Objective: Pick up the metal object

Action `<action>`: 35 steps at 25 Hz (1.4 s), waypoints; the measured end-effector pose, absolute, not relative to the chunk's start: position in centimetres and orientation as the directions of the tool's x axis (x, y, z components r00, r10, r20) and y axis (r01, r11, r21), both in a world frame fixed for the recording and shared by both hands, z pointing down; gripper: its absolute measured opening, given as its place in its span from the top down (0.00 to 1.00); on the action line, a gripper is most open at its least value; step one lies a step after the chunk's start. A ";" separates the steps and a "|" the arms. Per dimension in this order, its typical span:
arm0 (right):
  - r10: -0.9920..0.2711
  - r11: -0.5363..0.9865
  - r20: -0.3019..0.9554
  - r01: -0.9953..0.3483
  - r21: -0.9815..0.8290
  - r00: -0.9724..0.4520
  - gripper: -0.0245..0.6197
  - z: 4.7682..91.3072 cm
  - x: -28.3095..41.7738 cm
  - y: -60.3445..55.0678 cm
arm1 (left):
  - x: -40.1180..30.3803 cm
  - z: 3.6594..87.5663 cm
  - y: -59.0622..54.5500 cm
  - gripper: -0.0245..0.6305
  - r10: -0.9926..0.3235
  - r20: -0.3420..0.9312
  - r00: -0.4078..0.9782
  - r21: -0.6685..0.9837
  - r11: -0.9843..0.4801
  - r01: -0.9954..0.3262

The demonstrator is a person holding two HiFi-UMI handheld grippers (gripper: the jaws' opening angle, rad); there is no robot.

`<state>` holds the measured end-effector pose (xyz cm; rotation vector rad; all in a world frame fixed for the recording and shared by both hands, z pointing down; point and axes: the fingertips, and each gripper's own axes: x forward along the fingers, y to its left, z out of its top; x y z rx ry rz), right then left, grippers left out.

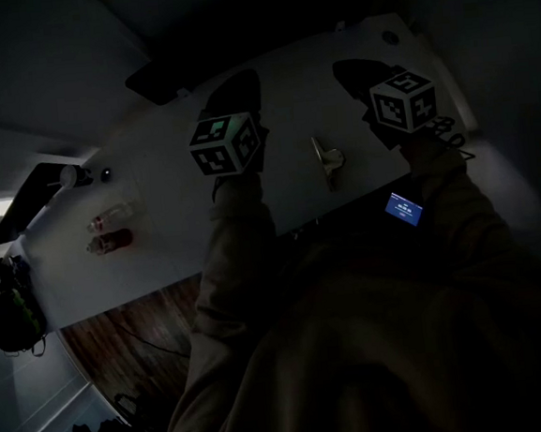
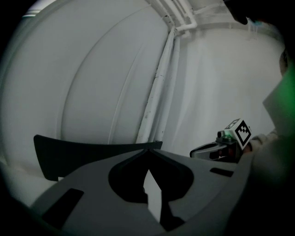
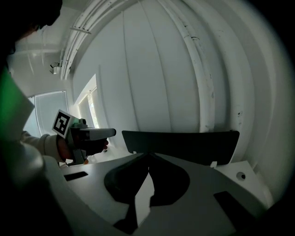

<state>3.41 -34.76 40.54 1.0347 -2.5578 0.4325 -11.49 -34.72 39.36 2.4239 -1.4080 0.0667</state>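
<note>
The room is dim. A shiny metal object (image 1: 327,160) lies on the white table (image 1: 166,201) near its front edge, between my two grippers. My left gripper (image 1: 234,93) hovers over the table to the object's left, and my right gripper (image 1: 359,73) hovers to its right. Both point away from me, past the object. In the left gripper view the left gripper (image 2: 148,152) has its jaws met at the tips with nothing between them. The right gripper (image 3: 148,155) looks the same in its own view. Neither gripper view shows the metal object.
A dark flat panel (image 1: 160,79) stands along the table's far edge. Two small bottles (image 1: 112,229) and a white item (image 1: 69,176) sit at the table's left end. A small lit screen (image 1: 404,209) glows at the front edge. Headphones (image 1: 11,318) hang at far left.
</note>
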 end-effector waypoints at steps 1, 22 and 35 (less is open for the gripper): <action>-0.603 0.684 0.432 -0.713 -0.152 -0.671 0.93 41.0 3.6 -34.8 | -11.4 39.8 -34.6 0.96 -0.835 0.213 0.508 0.266 -0.450 -0.852; -0.534 0.626 0.560 -0.741 -0.241 -0.633 0.93 51.6 4.7 -30.5 | -8.5 51.2 -30.8 0.96 -0.767 0.360 0.532 0.374 -0.404 -0.835; -0.469 0.581 0.633 -0.755 -0.306 -0.617 0.93 58.1 6.1 -28.2 | -6.4 58.3 -28.4 0.96 -0.713 0.433 0.552 0.431 -0.375 -0.821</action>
